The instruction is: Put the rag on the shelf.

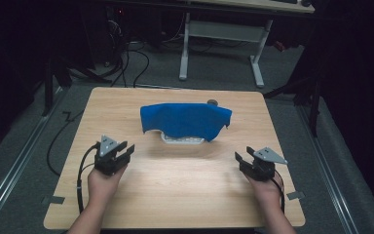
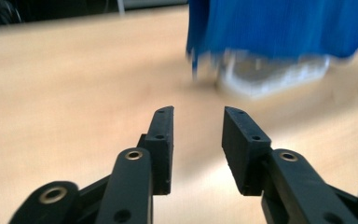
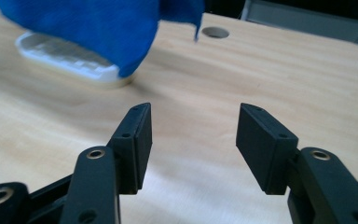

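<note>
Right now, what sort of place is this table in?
Probably a lab or workshop set up for recording: a light wooden table on grey carpet, black cables trailing across the floor, and a white-legged desk behind, in dim surroundings.

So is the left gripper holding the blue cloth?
No: the left gripper is open with nothing between its jaws, and the blue cloth lies apart over a white tray.

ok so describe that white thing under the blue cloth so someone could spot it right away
On the wooden table, look to the far middle, where a blue cloth is draped. Poking out beneath its near edge is a low white ribbed tray, the one white thing on the tabletop.
</note>
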Motion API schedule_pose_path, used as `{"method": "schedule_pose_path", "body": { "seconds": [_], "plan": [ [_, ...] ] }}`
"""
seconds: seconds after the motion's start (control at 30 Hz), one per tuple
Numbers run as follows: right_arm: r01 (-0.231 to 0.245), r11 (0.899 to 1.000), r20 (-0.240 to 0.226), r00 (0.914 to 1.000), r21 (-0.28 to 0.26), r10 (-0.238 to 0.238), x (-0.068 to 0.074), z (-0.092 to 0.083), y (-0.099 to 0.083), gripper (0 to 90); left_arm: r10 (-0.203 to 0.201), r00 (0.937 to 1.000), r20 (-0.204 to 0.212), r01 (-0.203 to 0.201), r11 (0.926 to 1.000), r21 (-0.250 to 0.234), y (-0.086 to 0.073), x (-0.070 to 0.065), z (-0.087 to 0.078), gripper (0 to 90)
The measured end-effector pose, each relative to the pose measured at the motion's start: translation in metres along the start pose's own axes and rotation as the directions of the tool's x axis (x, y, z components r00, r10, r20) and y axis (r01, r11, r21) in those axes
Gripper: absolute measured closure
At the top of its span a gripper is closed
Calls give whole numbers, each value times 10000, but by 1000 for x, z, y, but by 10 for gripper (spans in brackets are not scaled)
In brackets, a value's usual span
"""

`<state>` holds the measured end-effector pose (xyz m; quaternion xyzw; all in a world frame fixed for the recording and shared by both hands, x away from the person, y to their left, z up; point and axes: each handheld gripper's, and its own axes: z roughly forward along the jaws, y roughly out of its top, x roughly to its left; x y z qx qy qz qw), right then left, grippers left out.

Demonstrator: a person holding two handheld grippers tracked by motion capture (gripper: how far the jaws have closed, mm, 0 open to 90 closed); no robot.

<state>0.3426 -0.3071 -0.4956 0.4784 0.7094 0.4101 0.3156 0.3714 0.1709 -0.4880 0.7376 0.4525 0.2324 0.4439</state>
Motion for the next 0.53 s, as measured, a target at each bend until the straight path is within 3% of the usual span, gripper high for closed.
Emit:
{"method": "schedule_pose_path", "body": {
  "seconds": [0.1,0.2,0.27,0.4,0.53],
  "plan": [
    [189,9998,-161,9997,116,-187,10,-9,-11,440,111,9999,8,-111,9981,606,-32,-1,-7,596],
    [266,9993,-328,9991,245,-258,20,-19,-23,439,-626,9967,508,579,9944,889,-44,-1,-17,553],
    [303,9991,-325,9990,310,-293,26,-24,-28,439,-533,9966,622,471,9942,970,-51,-7,-22,537],
    [510,9979,-286,9983,406,-499,30,-26,-29,439,288,9971,698,-385,9890,1425,-55,-19,-15,520],
    [197,9987,-234,9996,472,-186,26,-21,-31,439,176,9970,750,-279,9898,1398,-54,-18,-12,512]
  ]
}}
